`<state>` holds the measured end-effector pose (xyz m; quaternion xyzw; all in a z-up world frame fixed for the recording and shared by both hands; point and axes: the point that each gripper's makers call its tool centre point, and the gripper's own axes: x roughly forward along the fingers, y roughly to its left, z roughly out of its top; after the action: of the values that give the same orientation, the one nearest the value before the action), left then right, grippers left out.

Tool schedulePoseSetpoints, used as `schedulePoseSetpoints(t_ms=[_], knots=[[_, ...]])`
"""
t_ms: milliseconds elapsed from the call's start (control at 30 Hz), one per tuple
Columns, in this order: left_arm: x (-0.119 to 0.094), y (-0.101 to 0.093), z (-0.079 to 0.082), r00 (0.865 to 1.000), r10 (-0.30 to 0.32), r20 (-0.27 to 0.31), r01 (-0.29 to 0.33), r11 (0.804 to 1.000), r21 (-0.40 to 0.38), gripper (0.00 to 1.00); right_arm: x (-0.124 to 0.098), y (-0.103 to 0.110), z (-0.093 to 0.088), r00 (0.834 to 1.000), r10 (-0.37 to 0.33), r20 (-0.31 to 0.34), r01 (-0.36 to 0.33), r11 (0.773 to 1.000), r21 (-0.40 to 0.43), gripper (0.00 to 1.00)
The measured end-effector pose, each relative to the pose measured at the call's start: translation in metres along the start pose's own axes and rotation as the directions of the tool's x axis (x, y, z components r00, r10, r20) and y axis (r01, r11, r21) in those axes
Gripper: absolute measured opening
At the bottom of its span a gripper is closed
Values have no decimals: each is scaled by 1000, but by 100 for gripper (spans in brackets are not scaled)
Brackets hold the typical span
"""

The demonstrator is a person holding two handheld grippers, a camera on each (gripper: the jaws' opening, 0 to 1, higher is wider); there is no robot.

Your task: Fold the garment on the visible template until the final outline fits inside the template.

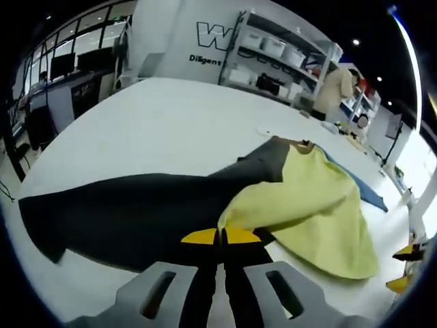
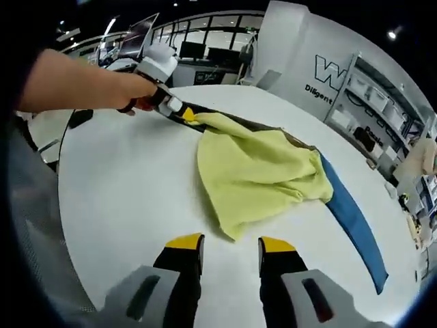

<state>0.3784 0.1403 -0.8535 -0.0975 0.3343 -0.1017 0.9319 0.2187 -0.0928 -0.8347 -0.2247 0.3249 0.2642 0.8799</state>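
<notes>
Carefully, with my left tongs (image 1: 222,237) pinched on the yellow garment (image 1: 311,205) and my right tongs (image 2: 230,244) open, I should carry its edge across evenly above the dark template (image 1: 130,212).

Bare white table (image 2: 123,198) ahead of the right gripper (image 2: 231,244) — yellow garment (image 2: 256,174) just beyond.

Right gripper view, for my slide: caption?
Open right gripper faces yellow garment; left gripper pinches its far edge.
</notes>
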Motion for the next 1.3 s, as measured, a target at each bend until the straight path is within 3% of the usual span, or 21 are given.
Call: schedulePoseSetpoints(t_ms=[100,333,600,1067,1133,1200,1300], knots=[[1,1,0,1000,-2,-2,2,1000,3,0,13,8,-3,999,32,-5,-32,999,2,18],[1,1,0,1000,-1,-2,1,1000,3,0,29,8,-7,999,33,-10,-33,999,-3,13],[0,0,-1,1000,-4,-2,4,1000,3,0,41,7,-2,1000,16,9,-16,1000,-18,12],[5,4,2,1000,1,-1,-1,1000,16,0,37,-7,-7,999,-33,9,33,999,-42,7],[6,4,2,1000,2,-2,-2,1000,18,0,37,-8,-7,999,-36,12,37,998,-46,3],[6,5,2,1000,2,-3,-2,1000,21,0,37,-13,-9,999,-41,4,41,994,-98,1],[7,6,3,1000,3,-3,-3,1000,23,0,38,-13,-9,999,-39,4,39,993,-108,0]])
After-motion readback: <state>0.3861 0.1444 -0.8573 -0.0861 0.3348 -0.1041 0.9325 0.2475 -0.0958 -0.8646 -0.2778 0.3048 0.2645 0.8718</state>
